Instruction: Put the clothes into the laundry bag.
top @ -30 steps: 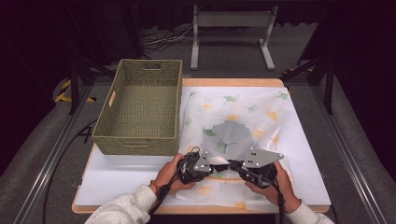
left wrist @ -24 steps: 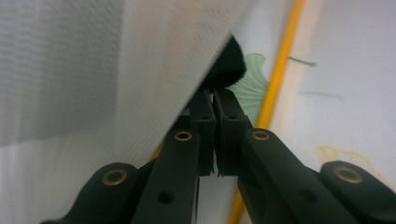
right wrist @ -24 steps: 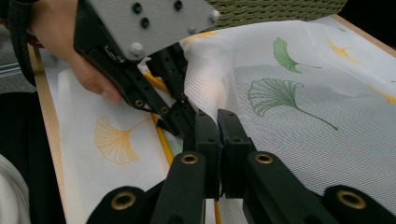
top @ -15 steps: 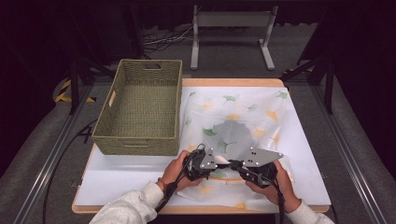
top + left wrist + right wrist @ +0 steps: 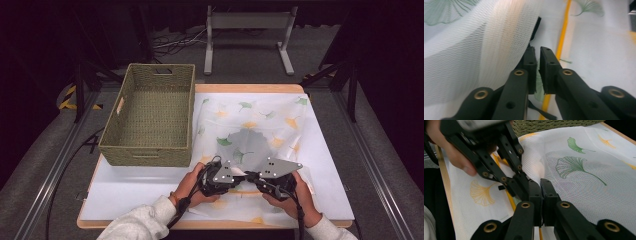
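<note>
Counter [image 5: 125, 195]: a white sheet covers it, with everything laid on top.
Basket [image 5: 150, 120]: woven, green, empty as far as I can see, at the left half, just beside the cloth.
Cloth [image 5: 260, 130]: thin white mesh with ginkgo leaves, spread over the right half; its long axis runs from the person's edge toward the far edge, the near hem pulled up into a ridge between both hands.
What changed: the left hand has crept a little toward the right one since a second ago, bunching the near hem. I judge a fold is starting.
Right claw [image 5: 541, 185]: pressed together, clamped on the cloth's raised edge.
Left claw [image 5: 537, 62]: a narrow gap shows; it has just eased apart slightly, with the cloth between the pads, seemingly loose.
</note>
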`<state>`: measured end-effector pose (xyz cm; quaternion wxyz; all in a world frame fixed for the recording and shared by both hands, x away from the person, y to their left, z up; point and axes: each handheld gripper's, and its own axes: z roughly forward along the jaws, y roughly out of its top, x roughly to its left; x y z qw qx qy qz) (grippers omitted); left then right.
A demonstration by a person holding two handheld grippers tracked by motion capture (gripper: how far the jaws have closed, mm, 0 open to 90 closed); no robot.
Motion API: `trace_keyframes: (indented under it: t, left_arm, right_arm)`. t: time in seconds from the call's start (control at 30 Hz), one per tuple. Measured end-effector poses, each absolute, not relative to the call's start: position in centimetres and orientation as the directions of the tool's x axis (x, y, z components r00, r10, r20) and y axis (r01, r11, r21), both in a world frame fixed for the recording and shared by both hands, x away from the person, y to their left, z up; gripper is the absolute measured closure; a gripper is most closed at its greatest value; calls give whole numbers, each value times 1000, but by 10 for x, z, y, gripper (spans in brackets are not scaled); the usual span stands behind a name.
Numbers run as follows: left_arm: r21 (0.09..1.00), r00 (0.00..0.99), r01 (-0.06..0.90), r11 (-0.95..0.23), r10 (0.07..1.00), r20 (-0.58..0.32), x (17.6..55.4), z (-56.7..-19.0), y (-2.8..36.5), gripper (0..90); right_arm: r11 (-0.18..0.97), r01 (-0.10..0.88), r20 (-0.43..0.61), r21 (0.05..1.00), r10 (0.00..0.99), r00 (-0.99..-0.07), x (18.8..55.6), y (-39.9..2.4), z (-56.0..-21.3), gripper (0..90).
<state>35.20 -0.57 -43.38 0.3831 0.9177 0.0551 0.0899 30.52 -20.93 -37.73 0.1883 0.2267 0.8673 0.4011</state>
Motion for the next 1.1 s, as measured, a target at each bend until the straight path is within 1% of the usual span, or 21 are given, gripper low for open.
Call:
trace_keyframes:
  t: [0.07, 0.17, 0.3, 0.33, 0.37, 0.43, 0.47, 0.57, 0.6, 0.63, 0.97, 1.03, 1.1]
  left_arm:
    - [710, 975, 32, -704, 178, 132, 354, -436, -9, 860]
    - [702, 969, 32, -711, 195, 152, 358, -441, -15, 856]
    - [710, 958, 81, -700, 250, 138, 364, -449, -22, 859]
    - [708, 957, 79, -702, 253, 144, 366, -448, -23, 861]
    - [714, 950, 95, -693, 276, 142, 367, -450, -25, 863]
    - [712, 949, 95, -696, 280, 147, 368, -450, -25, 877]
    - [720, 937, 115, -684, 316, 151, 371, -452, -28, 896]
    - [715, 931, 126, -688, 331, 155, 375, -451, -29, 896]
    - [715, 922, 146, -684, 356, 151, 376, -451, -30, 896]
    - [715, 918, 142, -685, 362, 165, 378, -451, -31, 896]
    - [729, 893, 167, -664, 416, 173, 386, -449, -28, 897]
    - [742, 905, 167, -650, 400, 147, 386, -446, -23, 897]
    - [740, 904, 161, -653, 399, 155, 384, -442, -18, 894]
  right_arm:
    - [573, 250, -138, 781, 548, -825, 306, -209, -378, 886]
    - [571, 260, -129, 779, 552, -823, 307, -210, -378, 887]
    - [565, 273, -119, 778, 561, -819, 308, -211, -379, 887]
    - [565, 279, -115, 776, 562, -819, 308, -211, -379, 887]
    - [566, 279, -113, 776, 560, -821, 308, -210, -380, 886]
    - [567, 282, -110, 774, 559, -822, 308, -210, -380, 886]
    - [568, 283, -110, 773, 559, -822, 308, -210, -381, 886]
    - [569, 287, -111, 770, 563, -819, 309, -209, -381, 886]
    - [572, 291, -110, 767, 565, -818, 309, -209, -382, 886]
    - [573, 294, -110, 765, 566, -817, 310, -209, -382, 886]
    - [582, 302, -108, 755, 565, -818, 311, -208, -386, 888]
    - [581, 304, -107, 755, 567, -817, 311, -208, -386, 887]
    - [577, 301, -104, 759, 564, -819, 311, -209, -385, 887]
